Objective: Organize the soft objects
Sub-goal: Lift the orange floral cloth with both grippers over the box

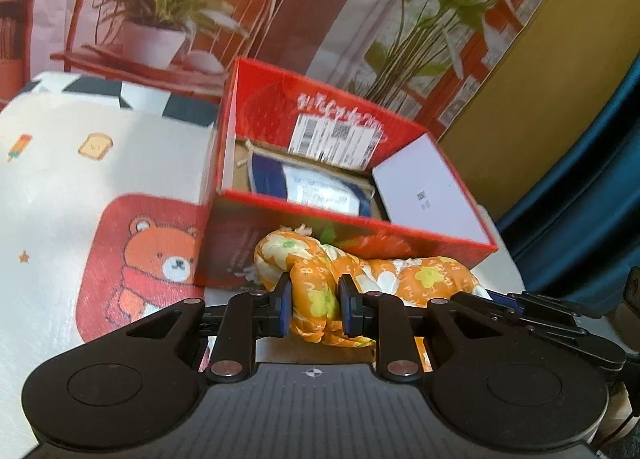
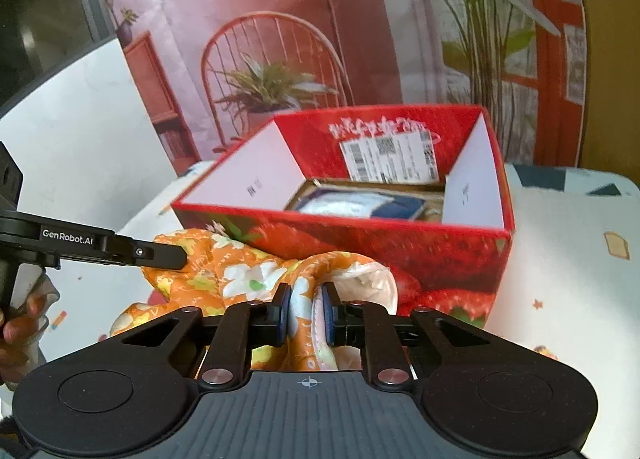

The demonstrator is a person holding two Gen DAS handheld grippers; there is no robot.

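Observation:
An orange cloth with yellow and white flowers (image 1: pixel 424 275) hangs bunched in front of a red strawberry-print box (image 1: pixel 344 239). My left gripper (image 1: pixel 315 305) is shut on one fold of the cloth. In the right wrist view my right gripper (image 2: pixel 307 311) is shut on another fold of the orange cloth (image 2: pixel 240 271), whose white lining shows at the right. The left gripper's black arm (image 2: pixel 120 251) reaches in from the left, a hand on its handle. The open box (image 2: pixel 360 235) holds a blue and white packet (image 2: pixel 360 205) on its floor.
The box stands on a white mat (image 1: pixel 60 187) with a red bear patch (image 1: pixel 144 259) and small printed pictures. A printed backdrop of a chair and potted plants (image 1: pixel 160 7) hangs behind. A yellow wall and a blue curtain (image 1: pixel 592 187) lie at the right.

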